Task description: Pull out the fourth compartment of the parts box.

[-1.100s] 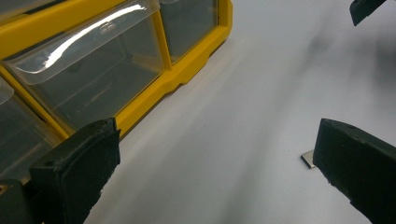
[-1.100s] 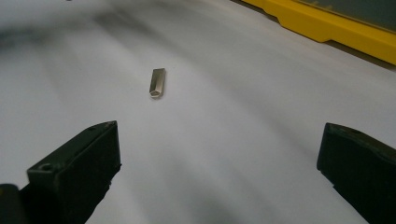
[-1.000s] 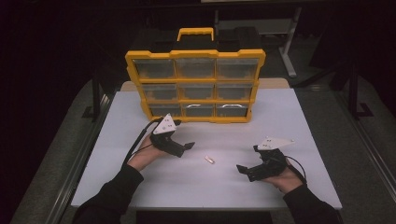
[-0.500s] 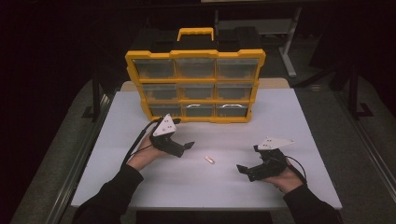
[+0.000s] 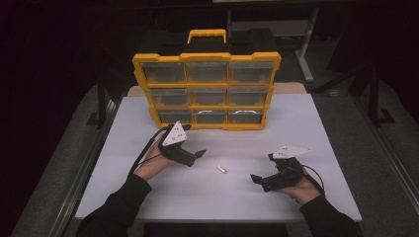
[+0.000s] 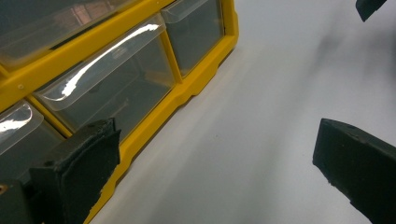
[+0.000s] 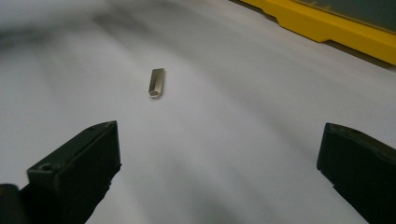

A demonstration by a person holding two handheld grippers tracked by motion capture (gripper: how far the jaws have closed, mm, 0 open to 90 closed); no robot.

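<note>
A yellow organiser (image 5: 206, 91) with clear drawers and a yellow handle is seen standing upright in the upper middle of the high view, at the far part of the white desk (image 5: 316, 128). A small silver metal piece (image 5: 222, 169) is seen lying flat on the desk at the centre of the frame, between the two hands and touched by neither. The left tongs (image 5: 197, 154) are held at the left of centre, just in front of the organiser's bottom row, with the jaws spread apart and nothing between them; in the left gripper view the bottom drawers (image 6: 116, 88) fill the upper left and bare desk lies between the jaws. The right tongs (image 5: 258, 179) are held low at the lower right, also apart and empty. In the right gripper view the metal piece (image 7: 157, 83) lies ahead of the open jaws, upper left of centre, well apart from them.
</note>
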